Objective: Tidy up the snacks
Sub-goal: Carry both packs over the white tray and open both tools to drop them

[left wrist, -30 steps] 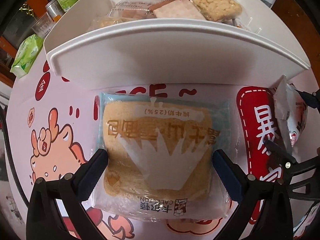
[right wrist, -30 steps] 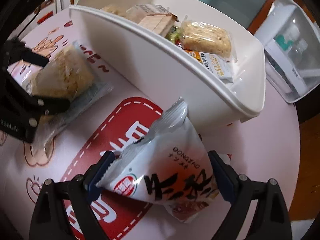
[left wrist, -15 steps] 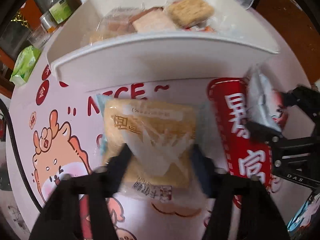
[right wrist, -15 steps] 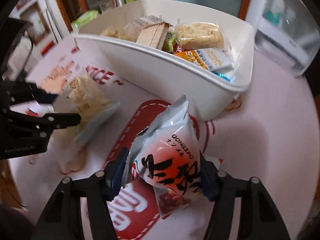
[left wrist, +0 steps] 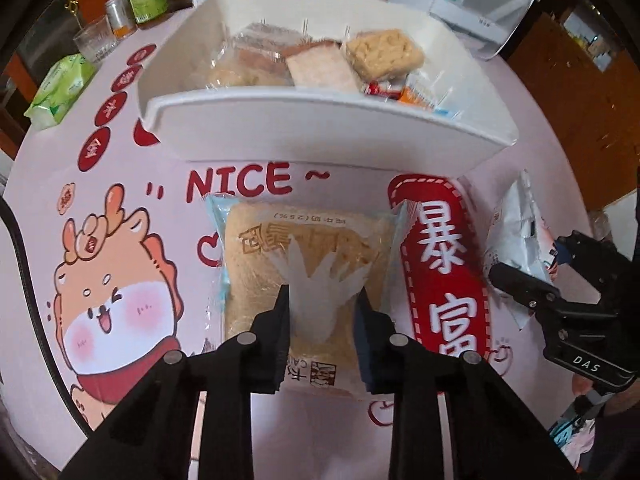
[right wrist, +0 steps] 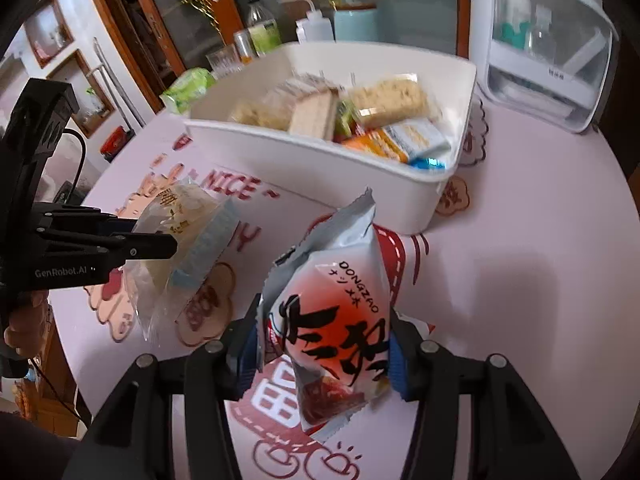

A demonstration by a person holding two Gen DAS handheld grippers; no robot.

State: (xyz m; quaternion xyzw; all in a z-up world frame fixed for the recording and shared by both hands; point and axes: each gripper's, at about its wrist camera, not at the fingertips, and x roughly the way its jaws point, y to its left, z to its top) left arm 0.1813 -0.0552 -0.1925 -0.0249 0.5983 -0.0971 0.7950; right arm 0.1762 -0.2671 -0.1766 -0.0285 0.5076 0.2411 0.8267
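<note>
Fingers (left wrist: 280, 320) of both grippers, wide before, now pinch bread packet (left wrist: 308, 264) and closing on snack bag (right wrist: 336, 320), apparently lifted.

Both wrist cameras look steeply down along their own fingers from close above the table (left wrist: 328, 432), the left facing the white bin (left wrist: 328, 136) squarely, the right seemingly more obliquely, and both share that bin (right wrist: 320, 168) and each other's gripper at the frame edge.
</note>
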